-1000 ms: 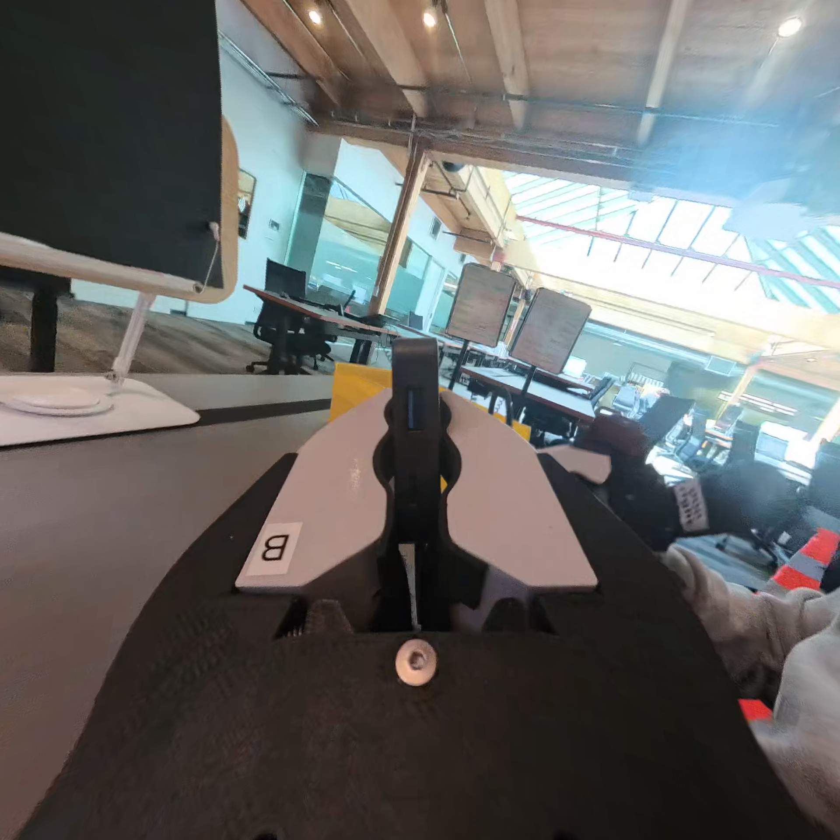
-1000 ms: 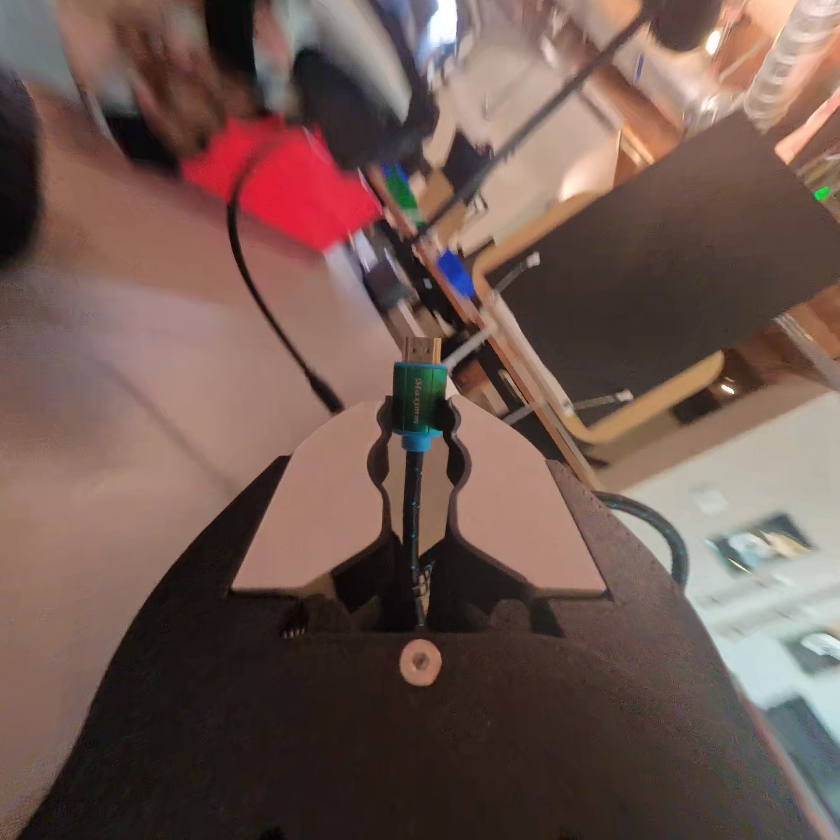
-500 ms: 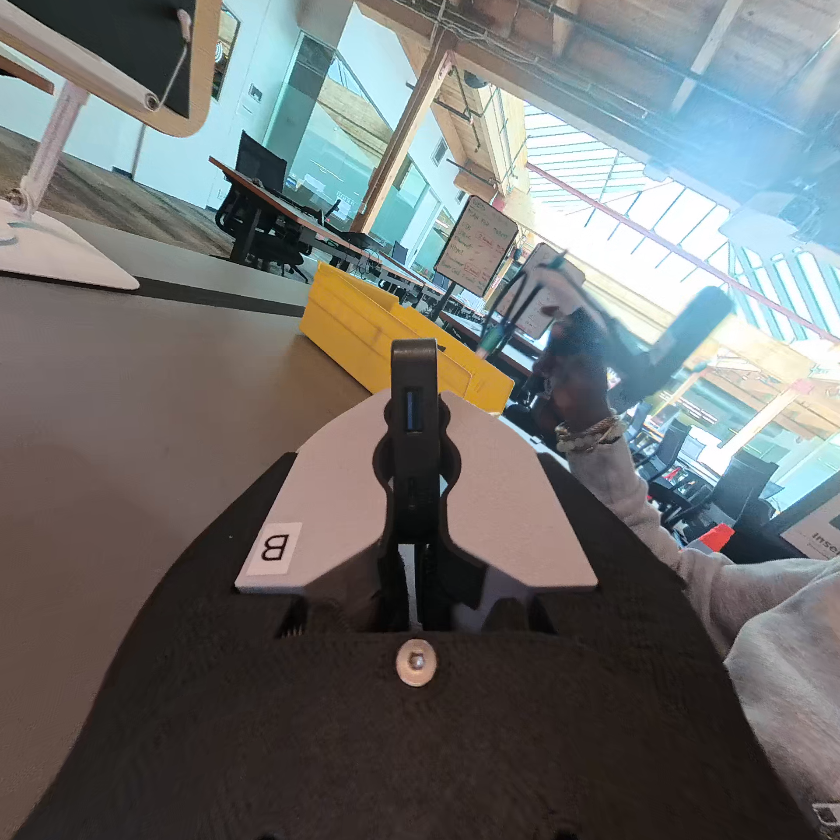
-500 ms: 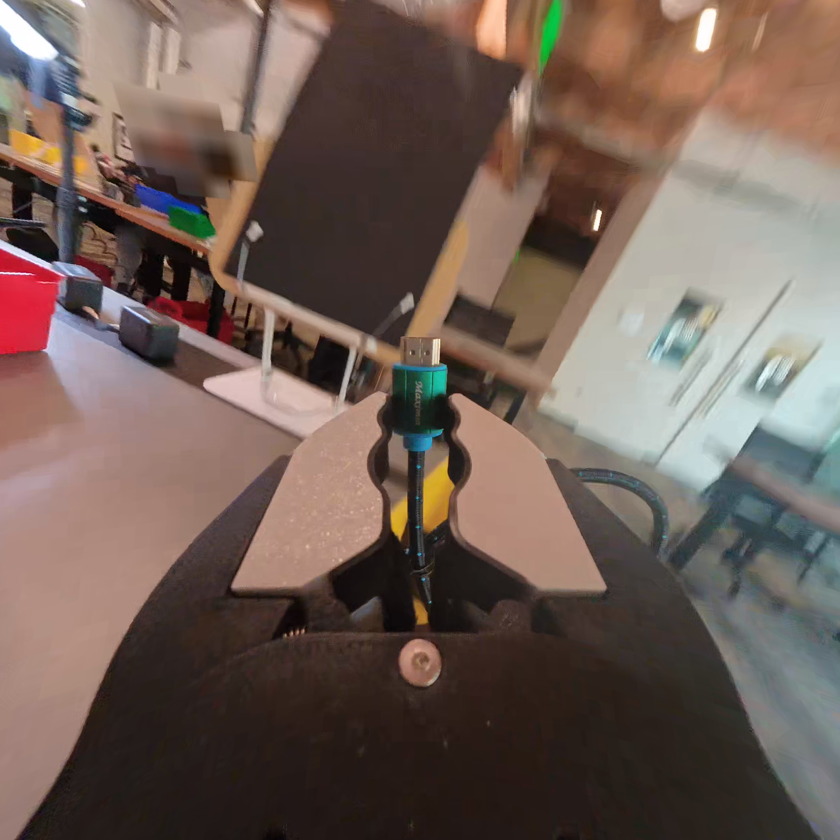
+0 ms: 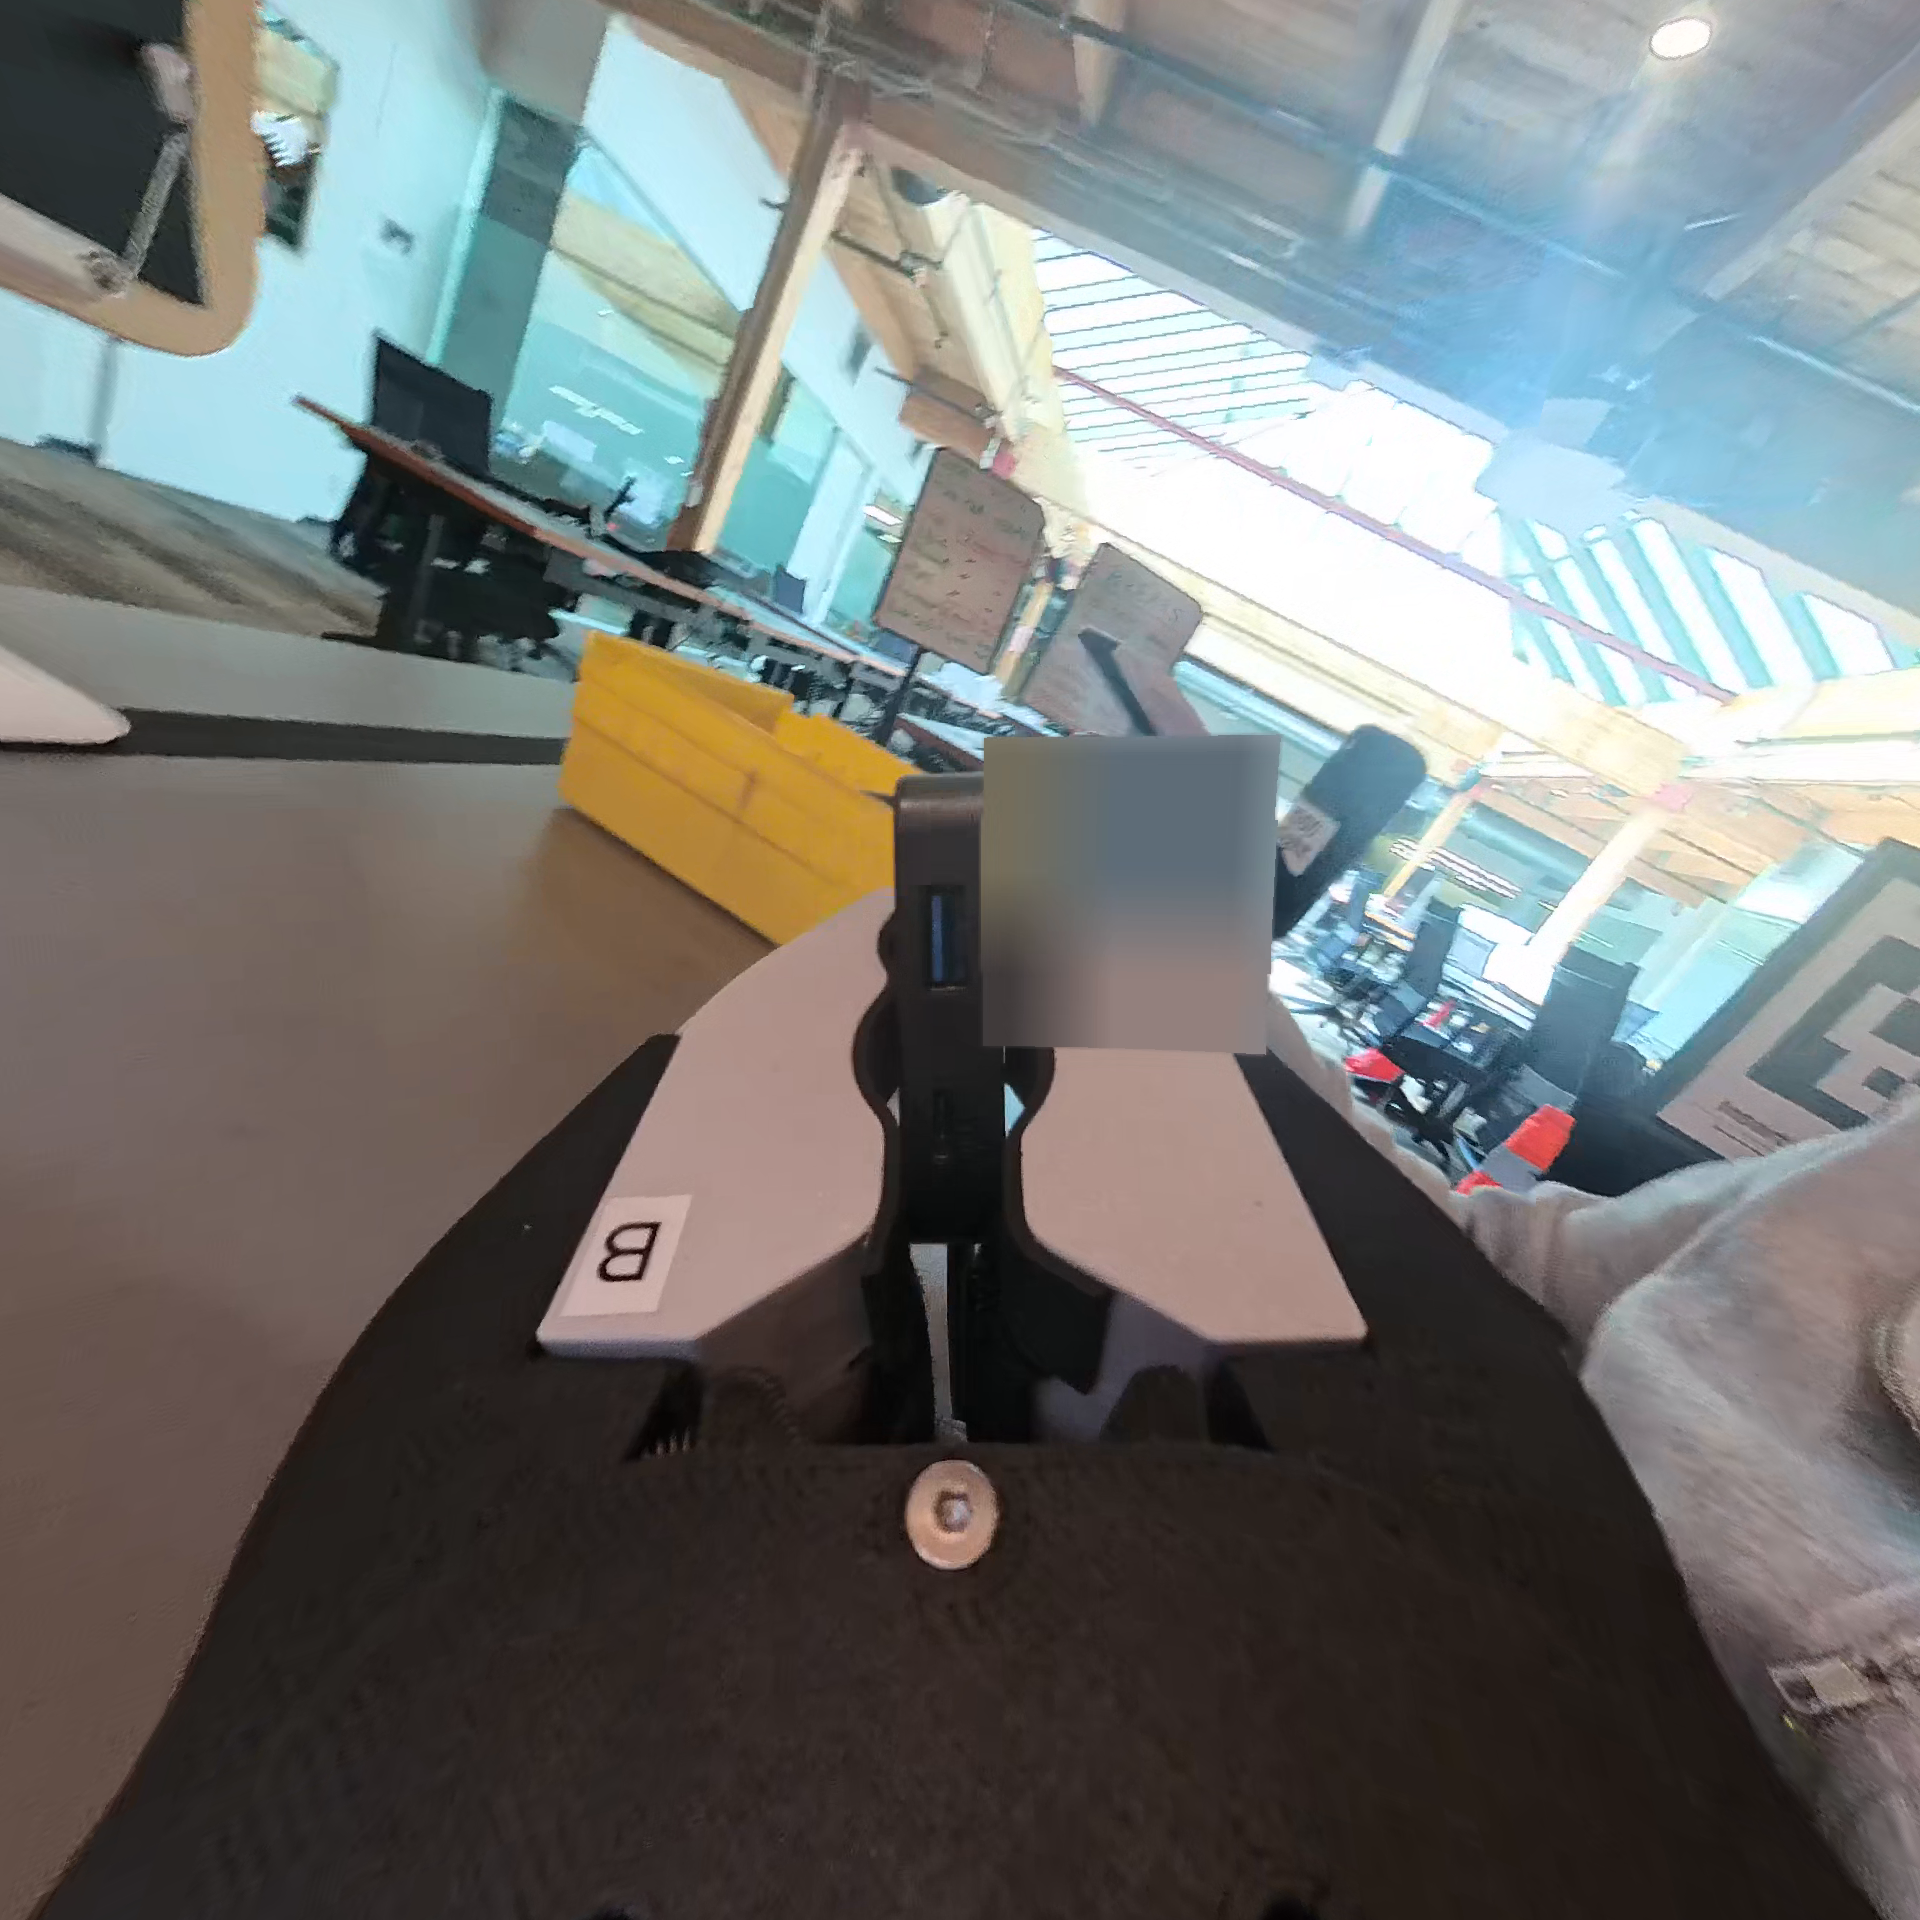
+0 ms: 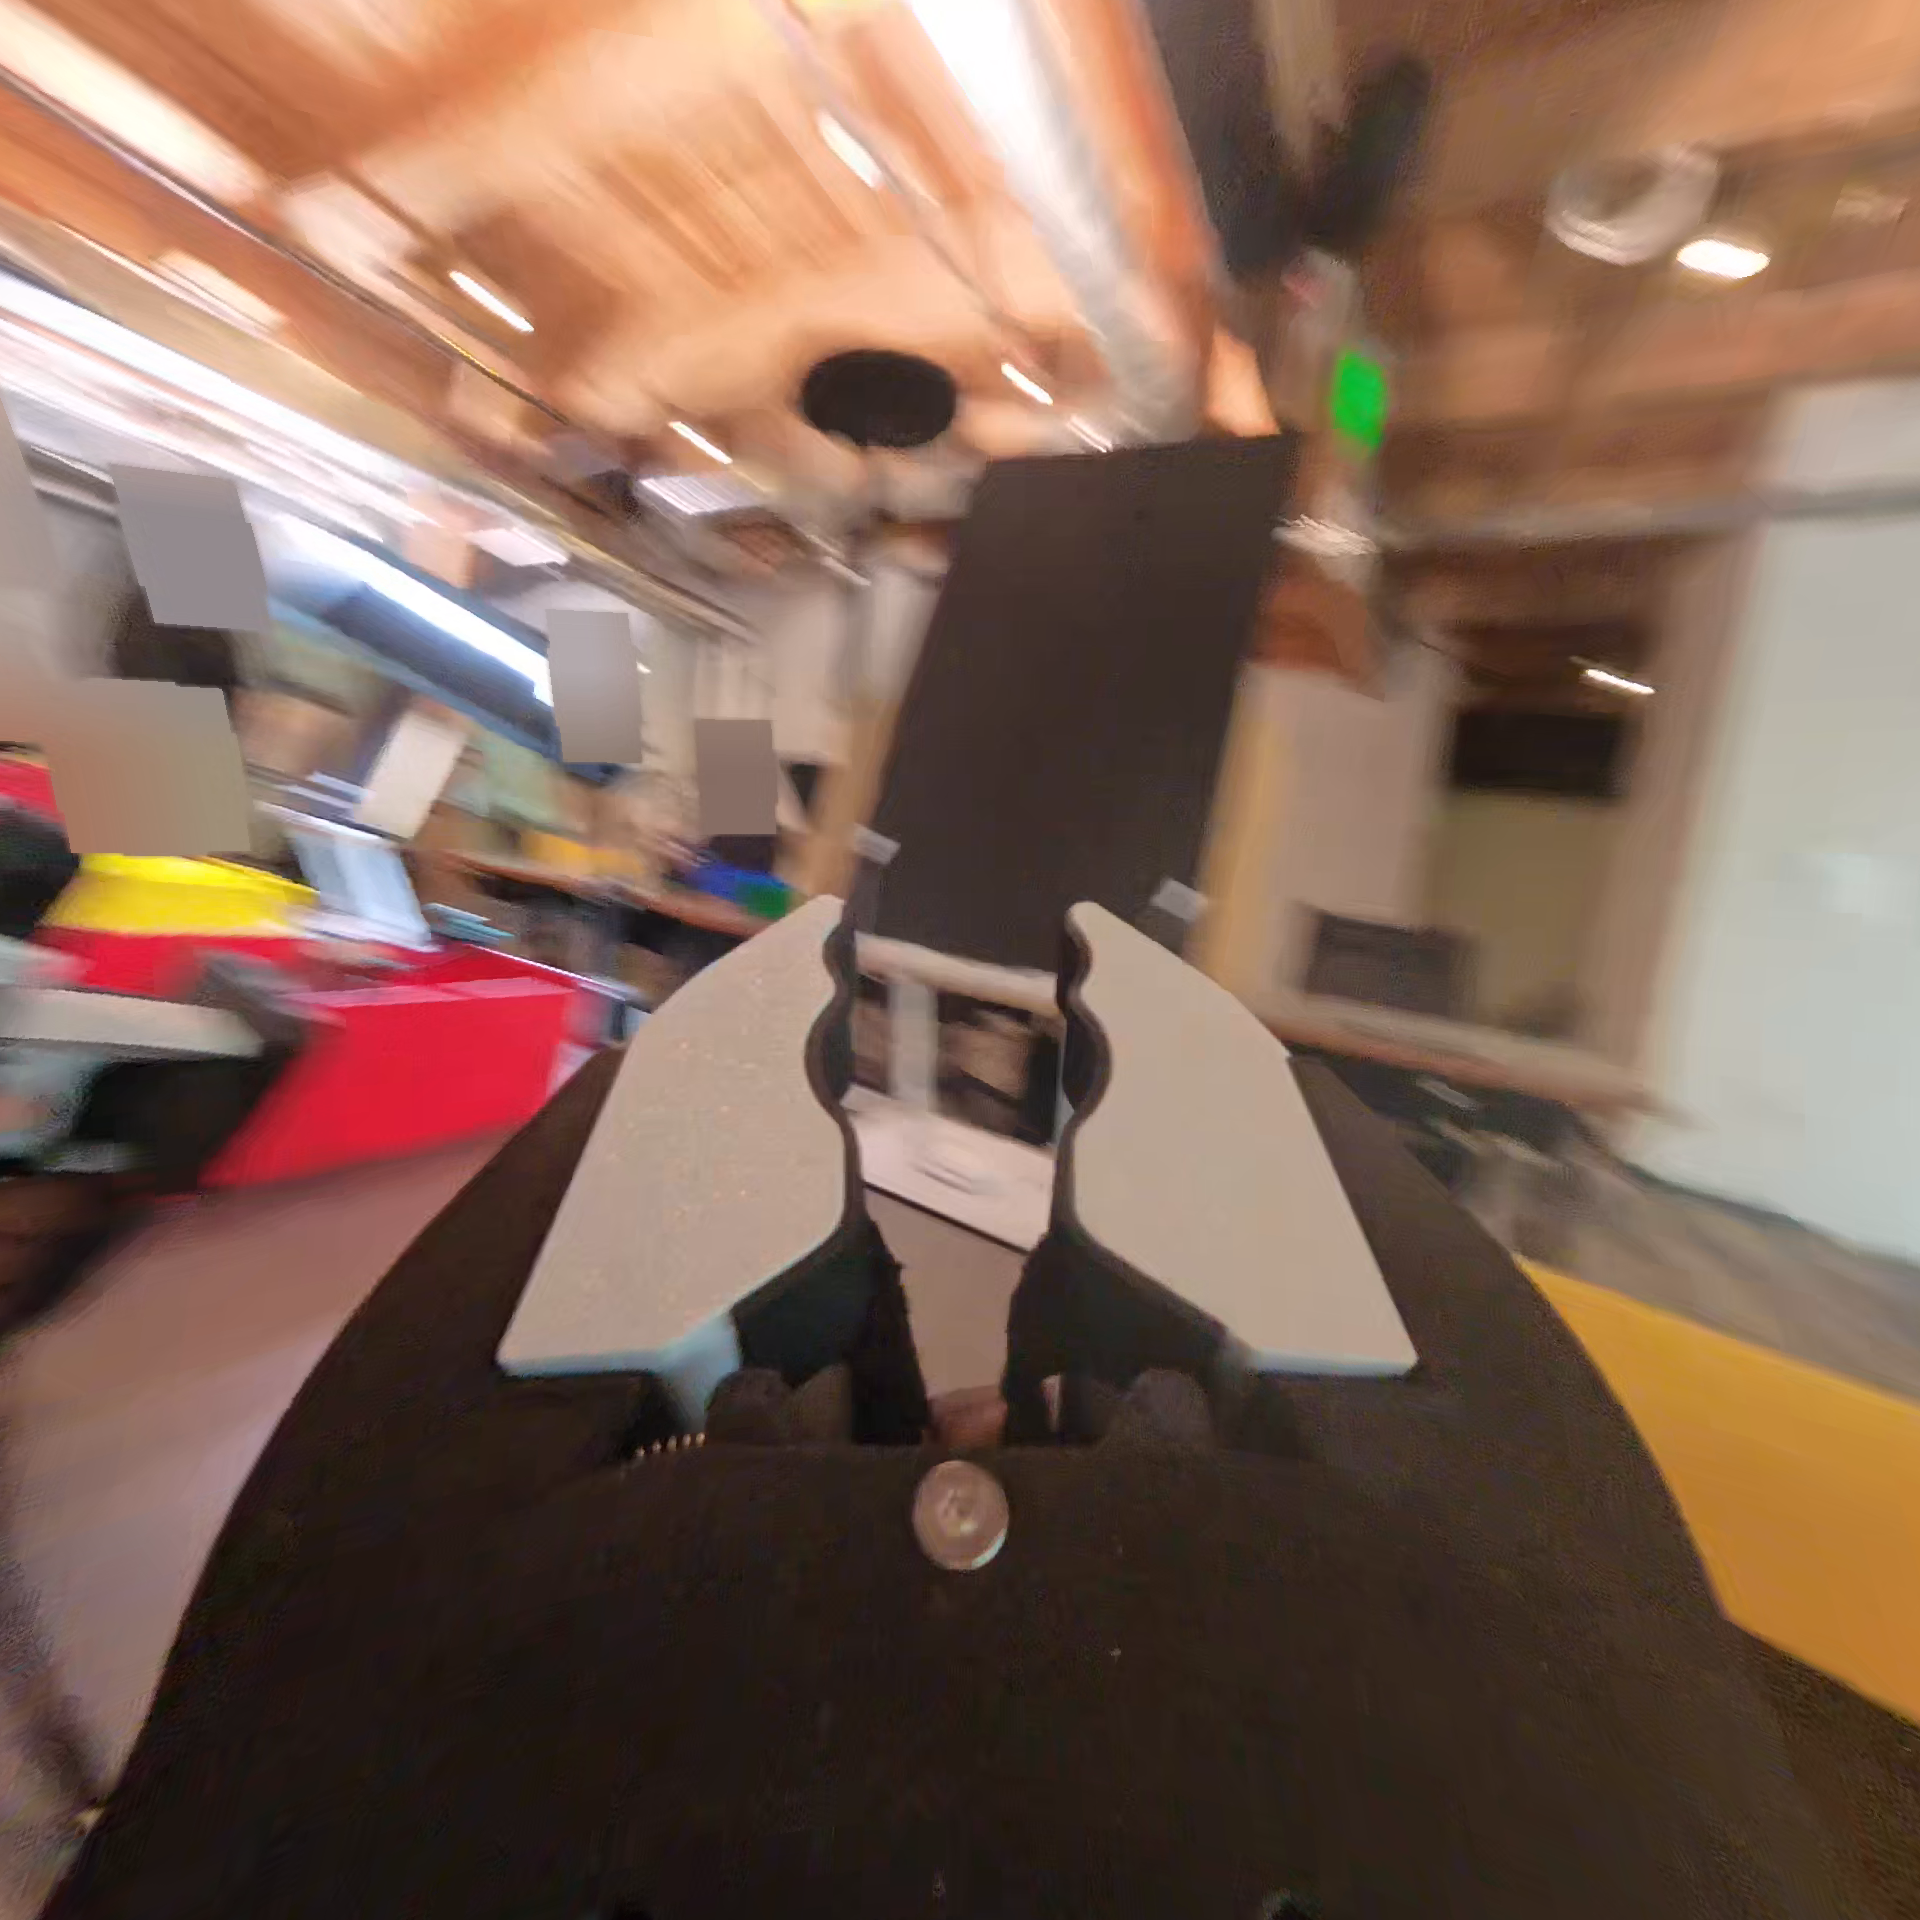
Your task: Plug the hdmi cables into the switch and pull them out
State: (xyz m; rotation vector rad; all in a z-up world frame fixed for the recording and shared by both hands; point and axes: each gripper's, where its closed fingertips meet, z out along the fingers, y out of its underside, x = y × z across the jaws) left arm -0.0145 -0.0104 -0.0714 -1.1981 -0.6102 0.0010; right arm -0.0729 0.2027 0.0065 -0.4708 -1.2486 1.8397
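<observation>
In the left wrist view my left gripper [image 5: 948,997] is shut on the black switch [image 5: 940,935], a slim box standing on edge between the pads, with a blue port facing me. It is held above the dark table [image 5: 260,987]. In the right wrist view my right gripper [image 6: 956,987] is open, and nothing lies between its pads. The HDMI cable is not in sight in either view. The right wrist view is blurred by motion.
A yellow bin [image 5: 717,790] stands on the table just beyond the left gripper; a yellow surface [image 6: 1714,1475] also shows at the right. A red bin [image 6: 395,1070] is at the left. A black panel on a white stand [image 6: 1081,707] stands ahead. A grey sleeve [image 5: 1714,1351] is at the right.
My right gripper has opened and the green-blue HDMI plug it held is gone from its pads. The right view has swung and blurred. My left gripper still holds the switch.
</observation>
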